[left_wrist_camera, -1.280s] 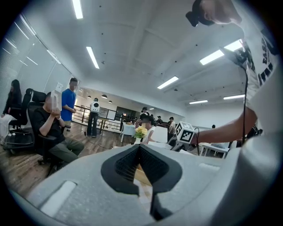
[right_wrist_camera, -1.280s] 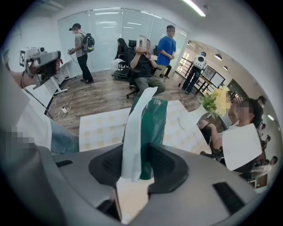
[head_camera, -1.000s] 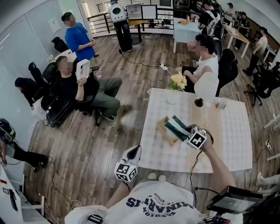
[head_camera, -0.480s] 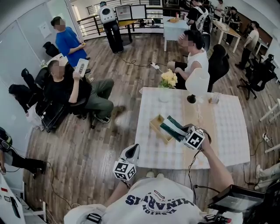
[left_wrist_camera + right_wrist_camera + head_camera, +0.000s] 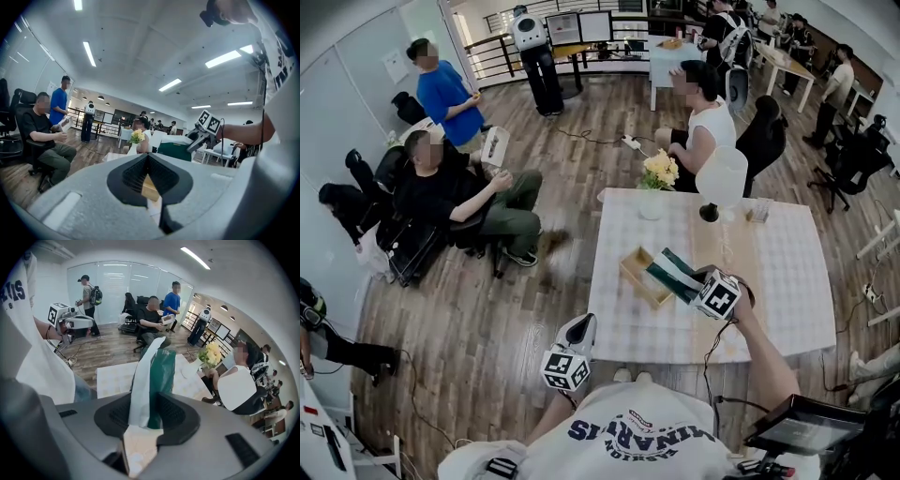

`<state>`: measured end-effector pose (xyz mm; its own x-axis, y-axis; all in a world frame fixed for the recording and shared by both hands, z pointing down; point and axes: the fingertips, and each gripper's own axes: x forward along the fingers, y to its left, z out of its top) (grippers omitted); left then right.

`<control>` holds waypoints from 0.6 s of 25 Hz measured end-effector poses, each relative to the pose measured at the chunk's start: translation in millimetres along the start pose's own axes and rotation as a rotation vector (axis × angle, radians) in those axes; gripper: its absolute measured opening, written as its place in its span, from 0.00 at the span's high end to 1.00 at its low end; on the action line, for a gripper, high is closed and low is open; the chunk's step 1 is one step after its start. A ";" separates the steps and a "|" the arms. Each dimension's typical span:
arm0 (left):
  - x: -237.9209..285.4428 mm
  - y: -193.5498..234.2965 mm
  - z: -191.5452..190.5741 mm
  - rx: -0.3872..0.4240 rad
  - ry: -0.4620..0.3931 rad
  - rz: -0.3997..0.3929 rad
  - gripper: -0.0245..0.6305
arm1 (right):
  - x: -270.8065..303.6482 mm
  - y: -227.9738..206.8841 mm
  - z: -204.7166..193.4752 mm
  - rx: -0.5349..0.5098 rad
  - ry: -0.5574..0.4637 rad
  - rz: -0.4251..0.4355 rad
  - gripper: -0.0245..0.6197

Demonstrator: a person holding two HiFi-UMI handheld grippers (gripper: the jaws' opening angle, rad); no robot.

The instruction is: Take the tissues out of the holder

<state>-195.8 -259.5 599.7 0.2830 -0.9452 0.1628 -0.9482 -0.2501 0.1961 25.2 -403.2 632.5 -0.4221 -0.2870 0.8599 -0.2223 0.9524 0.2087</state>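
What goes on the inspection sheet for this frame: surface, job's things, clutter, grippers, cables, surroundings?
Surface: table with a pale checked cloth.
Job's things: green and white tissue pack tilted over the wooden holder, which lies on the cloth.
Clutter: vase of flowers, lamp and glass at the far edge.
Grippers: right gripper shut on the tissue pack; left gripper shut, empty, off the table's near side.
Cables: cable hangs from the right gripper; power strip on the floor.
Surroundings: wood floor; seated person and standing person at left.
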 end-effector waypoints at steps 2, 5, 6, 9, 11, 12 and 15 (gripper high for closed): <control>7.1 -8.9 -3.4 -0.003 0.007 -0.029 0.96 | -5.6 -2.9 -6.3 0.014 0.001 -0.013 0.74; 23.5 -29.4 -0.7 0.008 0.009 -0.103 0.96 | -21.5 -8.9 -18.7 0.049 0.007 -0.047 0.73; 29.6 -37.4 0.5 0.011 0.010 -0.130 0.96 | -27.4 -11.1 -25.5 0.065 0.011 -0.061 0.73; 49.2 -62.5 -0.9 0.018 0.018 -0.212 0.96 | -43.6 -18.6 -54.5 0.123 0.030 -0.103 0.73; 61.4 -80.6 -4.0 0.025 0.028 -0.269 0.96 | -54.9 -22.7 -79.0 0.169 0.050 -0.133 0.73; 66.4 -90.0 -5.0 0.028 0.032 -0.297 0.96 | -61.4 -23.6 -91.4 0.192 0.062 -0.147 0.73; 78.0 -115.8 -4.1 0.037 0.042 -0.371 0.96 | -80.9 -22.7 -121.4 0.257 0.087 -0.182 0.73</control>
<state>-63.4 -303.4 593.6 0.6136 -0.7793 0.1271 -0.7841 -0.5824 0.2145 171.1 -389.1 614.7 -0.2812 -0.4293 0.8583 -0.5065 0.8260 0.2473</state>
